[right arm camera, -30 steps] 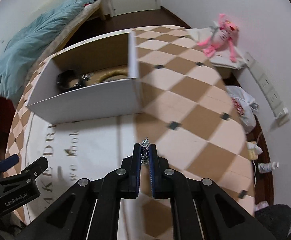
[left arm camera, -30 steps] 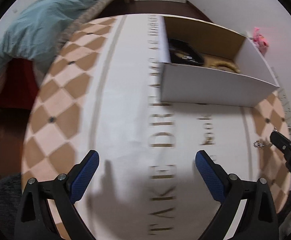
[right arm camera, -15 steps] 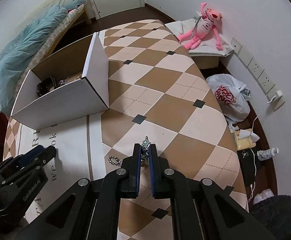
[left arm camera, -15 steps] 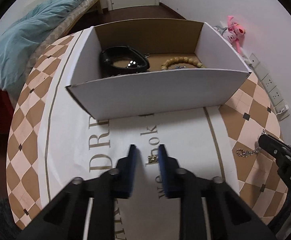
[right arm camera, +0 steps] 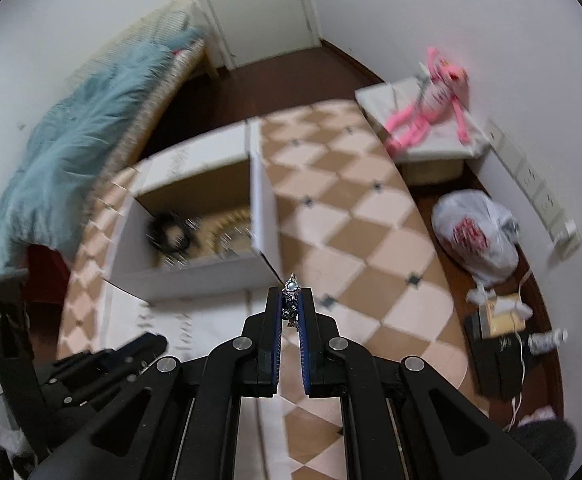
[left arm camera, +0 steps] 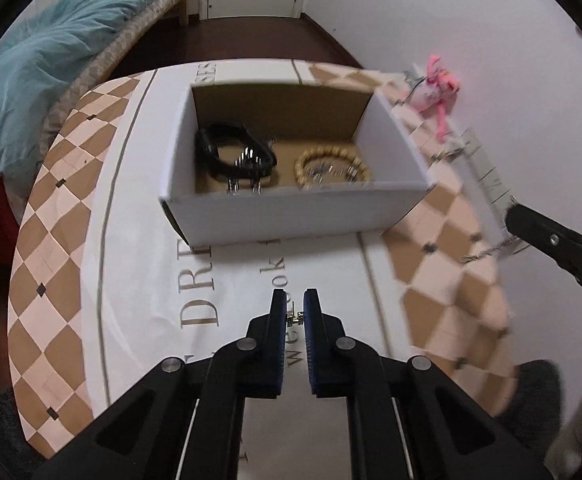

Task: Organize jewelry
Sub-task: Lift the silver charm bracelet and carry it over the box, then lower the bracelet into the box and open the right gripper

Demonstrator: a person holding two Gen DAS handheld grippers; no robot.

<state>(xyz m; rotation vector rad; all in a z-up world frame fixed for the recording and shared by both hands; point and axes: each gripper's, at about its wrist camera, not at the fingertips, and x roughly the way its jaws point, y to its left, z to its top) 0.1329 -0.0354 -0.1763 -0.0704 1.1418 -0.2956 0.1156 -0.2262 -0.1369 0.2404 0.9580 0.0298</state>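
We find the left gripper (left arm camera: pixel 294 303) closed almost fully on a small gold piece (left arm camera: pixel 294 317), low centre of the left view, pinched between the blue pads (left arm camera: pixel 277 336) above the lettered cloth (left arm camera: pixel 139 280); what kind of piece it is we cannot tell, it is too small. The right gripper (right arm camera: pixel 291 300) is likewise shut, on a silver chain (right arm camera: pixel 291 304) with a pale stone showing at the tips, centre of the right view; in the left view its loose end (left arm camera: pixel 487 250) trails below that gripper at the right edge. The box (left arm camera: pixel 291 216), upper centre, already holds a black band (left arm camera: pixel 233 152) on its left side and a bead bracelet (left arm camera: pixel 333 164) on its right. We judge both held items very light, so weight is no concern; the risk lies in size and smoothness. The gold piece is rigid, tiny and likely slippery, held only at the pad tips, so a slight loosening could drop it. The chain is limp: it will swing, may snag on the box wall, and may tangle with the bracelet. We would keep the grip on its stiffer decorated section, carry it well over the rim, and let the tail settle first.
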